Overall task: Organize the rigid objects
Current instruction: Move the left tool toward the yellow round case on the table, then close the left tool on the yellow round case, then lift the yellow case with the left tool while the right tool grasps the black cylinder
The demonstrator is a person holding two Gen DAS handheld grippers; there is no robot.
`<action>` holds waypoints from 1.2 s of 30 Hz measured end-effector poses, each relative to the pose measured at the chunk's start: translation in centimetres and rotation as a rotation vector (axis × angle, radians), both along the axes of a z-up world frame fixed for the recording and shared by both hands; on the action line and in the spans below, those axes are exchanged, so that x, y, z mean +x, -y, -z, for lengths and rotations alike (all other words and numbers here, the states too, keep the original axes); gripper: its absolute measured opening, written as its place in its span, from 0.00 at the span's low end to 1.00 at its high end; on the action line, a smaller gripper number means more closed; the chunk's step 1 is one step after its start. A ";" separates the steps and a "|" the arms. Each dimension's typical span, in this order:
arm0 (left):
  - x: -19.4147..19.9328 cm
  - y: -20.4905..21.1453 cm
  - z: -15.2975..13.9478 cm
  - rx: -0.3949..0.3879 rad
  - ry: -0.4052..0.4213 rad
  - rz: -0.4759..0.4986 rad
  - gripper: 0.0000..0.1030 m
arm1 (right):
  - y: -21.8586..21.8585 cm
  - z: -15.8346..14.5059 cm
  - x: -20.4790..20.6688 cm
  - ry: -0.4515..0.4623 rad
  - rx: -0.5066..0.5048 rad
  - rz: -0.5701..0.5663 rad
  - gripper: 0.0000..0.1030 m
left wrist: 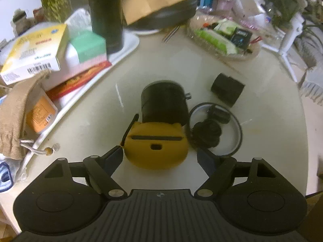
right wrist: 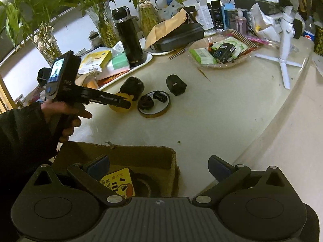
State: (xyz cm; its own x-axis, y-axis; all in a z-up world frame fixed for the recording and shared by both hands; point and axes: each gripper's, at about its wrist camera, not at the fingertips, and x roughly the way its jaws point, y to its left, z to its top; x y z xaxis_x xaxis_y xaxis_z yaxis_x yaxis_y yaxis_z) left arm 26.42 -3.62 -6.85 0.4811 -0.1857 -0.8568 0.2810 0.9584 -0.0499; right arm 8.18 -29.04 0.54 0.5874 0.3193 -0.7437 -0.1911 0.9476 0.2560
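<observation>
1. The left gripper hangs over the yellow pouch, jaws spread wide on either side of it; the pads look just clear of its sides, so no grip yet.
2. The pouch lies on the counter, touching the black cylinder behind it.
3. Just beside them sits a ring of tape with a small black cap inside its loop, and a black block a little further off.
4. The right gripper waits above the cardboard box at the near edge, jaws open and empty.
5. In the box already: a yellow card with a duck and a dark roll, so by my reading some sorting is done.
6. Left to do, as I judge it: the pouch, cylinder, tape ring, cap and block are all out on the counter, most of the job.
</observation>
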 end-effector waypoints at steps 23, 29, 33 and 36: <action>0.1 -0.9 -0.2 -0.041 -0.025 -0.002 0.68 | 0.2 0.2 0.1 -0.001 -0.003 0.033 1.00; -1.5 -1.2 -1.5 -0.051 0.023 0.016 0.68 | 0.2 0.2 0.2 -0.006 -0.010 0.052 1.00; -2.8 -1.7 -2.3 -0.073 0.050 0.019 0.68 | 0.1 0.2 0.5 -0.007 -0.009 0.057 1.00; -3.8 -2.0 -2.9 -0.088 0.073 0.022 0.68 | -0.1 0.2 0.9 -0.003 -0.012 0.048 1.00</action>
